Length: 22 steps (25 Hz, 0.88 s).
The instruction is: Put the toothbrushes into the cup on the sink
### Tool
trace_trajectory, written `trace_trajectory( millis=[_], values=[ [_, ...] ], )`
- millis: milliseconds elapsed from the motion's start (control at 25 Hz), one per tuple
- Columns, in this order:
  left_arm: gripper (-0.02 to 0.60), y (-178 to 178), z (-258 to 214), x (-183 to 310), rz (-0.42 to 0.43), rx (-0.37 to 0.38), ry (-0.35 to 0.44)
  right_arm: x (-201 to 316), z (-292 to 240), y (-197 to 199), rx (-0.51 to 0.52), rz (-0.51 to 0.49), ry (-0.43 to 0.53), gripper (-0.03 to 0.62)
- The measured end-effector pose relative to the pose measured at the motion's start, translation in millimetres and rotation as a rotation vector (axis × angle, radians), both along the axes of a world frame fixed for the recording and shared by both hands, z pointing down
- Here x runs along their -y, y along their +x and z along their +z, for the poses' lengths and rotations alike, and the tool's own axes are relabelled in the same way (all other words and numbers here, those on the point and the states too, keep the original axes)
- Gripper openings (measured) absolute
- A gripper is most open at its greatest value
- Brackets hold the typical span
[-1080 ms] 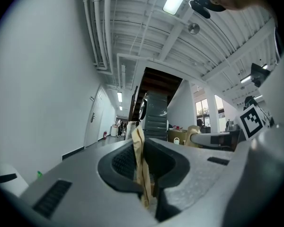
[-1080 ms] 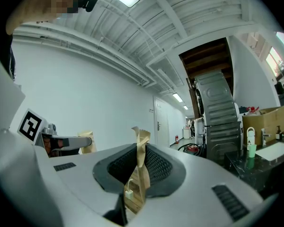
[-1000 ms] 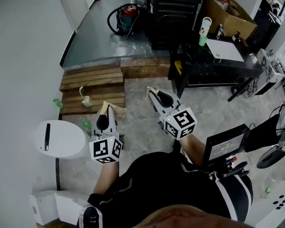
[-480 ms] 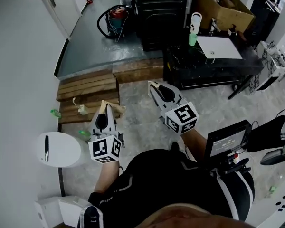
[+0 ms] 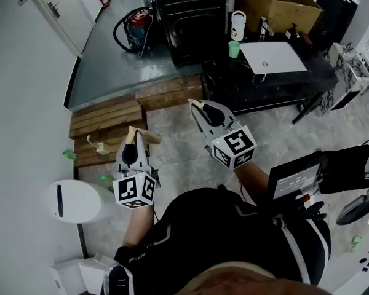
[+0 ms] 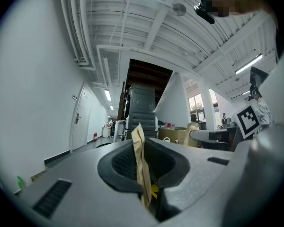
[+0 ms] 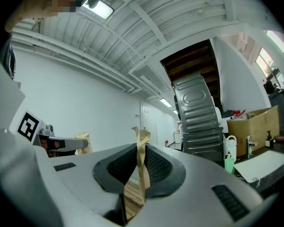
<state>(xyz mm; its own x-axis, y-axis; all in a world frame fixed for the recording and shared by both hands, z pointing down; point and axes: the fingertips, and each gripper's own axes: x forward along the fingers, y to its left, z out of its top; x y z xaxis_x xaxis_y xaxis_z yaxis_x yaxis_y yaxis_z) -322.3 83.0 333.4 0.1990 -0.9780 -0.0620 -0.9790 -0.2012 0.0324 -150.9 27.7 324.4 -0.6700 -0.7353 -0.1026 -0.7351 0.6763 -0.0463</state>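
- My left claw [image 6: 144, 168] is closed on a thin tan toothbrush packet [image 6: 138, 145]. The packet stands upright between the dark pads and its top pokes out past the tips.
- A small yellow bit [image 6: 154, 191] shows low in the gap, just beside the base of that packet.
- My right claw [image 7: 141, 175] pinches a second tan packet [image 7: 142, 148] the same way. It stands on edge between the pads, with a crumpled end sticking up above them.
- In the head view both claws are held out in front of my chest, above the grey floor [image 5: 184, 149]. The left one is lower and nearer the wooden pallet steps [image 5: 107, 123], and the right one is nearer the desk.
- The green cup [image 5: 234, 48] stands on the black desk [image 5: 310, 80], just beside the left edge of the white sink [image 5: 273, 57]. I cannot see into it.
- Both packets are well apart from the cup, with open floor between my claws and the desk.
- A white jug [image 5: 238, 24] stands just behind the cup, and a cardboard box [image 5: 277, 2] sits further back on the desk.
- A red and black vacuum cleaner [image 5: 134, 29] sits on the raised grey platform beyond the pallets.
- A white round stool [image 5: 74, 200] stands at my left, with a green bottle [image 5: 69, 155] on the floor near it.
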Motion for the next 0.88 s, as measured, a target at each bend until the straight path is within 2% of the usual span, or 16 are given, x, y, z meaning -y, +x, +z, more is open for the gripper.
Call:
trace_trajectory(
  millis=[680, 880],
  values=[
    [0.043, 124, -2, 59, 0.078, -0.015, 0.001, 34, -2, 130, 0.003, 0.061, 0.012, 0.057],
    [0.043, 156, 1, 77, 0.136, -0.019, -0.028, 49, 2, 163, 0.017, 0.113, -0.008, 0.057]
  ],
)
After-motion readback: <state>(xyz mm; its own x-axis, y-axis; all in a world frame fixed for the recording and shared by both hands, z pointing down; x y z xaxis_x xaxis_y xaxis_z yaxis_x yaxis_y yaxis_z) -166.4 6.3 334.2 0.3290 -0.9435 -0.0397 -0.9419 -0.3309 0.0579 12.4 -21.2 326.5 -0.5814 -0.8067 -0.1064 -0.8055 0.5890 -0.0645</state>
